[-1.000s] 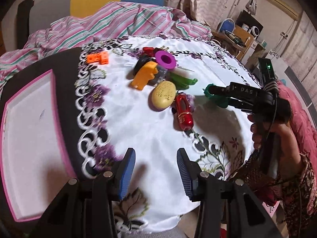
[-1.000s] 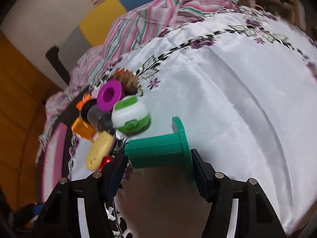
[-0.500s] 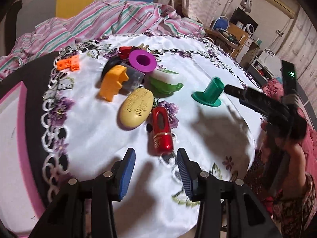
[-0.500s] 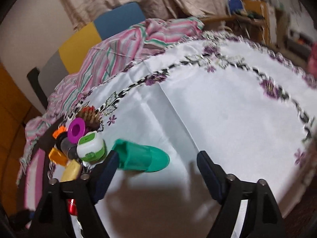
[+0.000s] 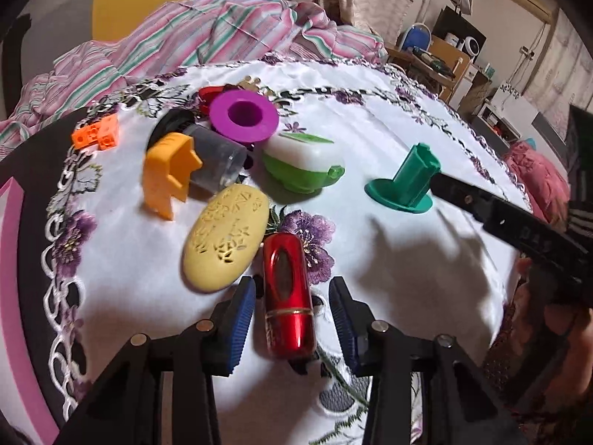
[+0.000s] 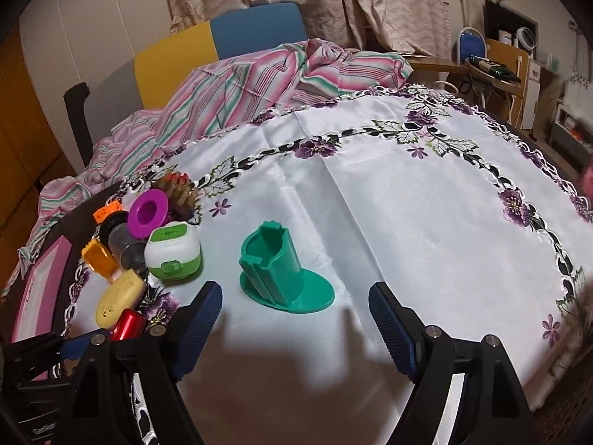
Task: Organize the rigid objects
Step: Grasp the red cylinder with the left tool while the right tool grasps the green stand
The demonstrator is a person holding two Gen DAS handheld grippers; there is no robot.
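Note:
A shiny red tube-shaped case (image 5: pixel 287 293) lies on the white embroidered cloth between the fingers of my left gripper (image 5: pixel 292 319). Its jaws are closing, and a narrow gap still shows on each side of the case. A green flanged holder (image 6: pixel 285 278) stands upright on its base just ahead of my right gripper (image 6: pixel 296 319), which is open and holds nothing. In the left wrist view the green holder (image 5: pixel 404 181) sits at the right, with one right gripper finger (image 5: pixel 467 196) close beside it.
A cluster lies beyond the red case: yellow oval case (image 5: pixel 226 244), orange piece (image 5: pixel 168 174), grey cylinder (image 5: pixel 215 159), purple spool (image 5: pixel 242 116), white-and-green box (image 5: pixel 302 159), orange brick (image 5: pixel 96 135), pine cone (image 6: pixel 178 194). A pink-rimmed tray (image 6: pixel 40 278) sits left. Striped fabric (image 6: pixel 259 74) is heaped behind.
My left gripper moved forward and down until the red case lay between its fingers, and its jaws narrowed. My right gripper let go of the green holder, which now stands upright, and drew back.

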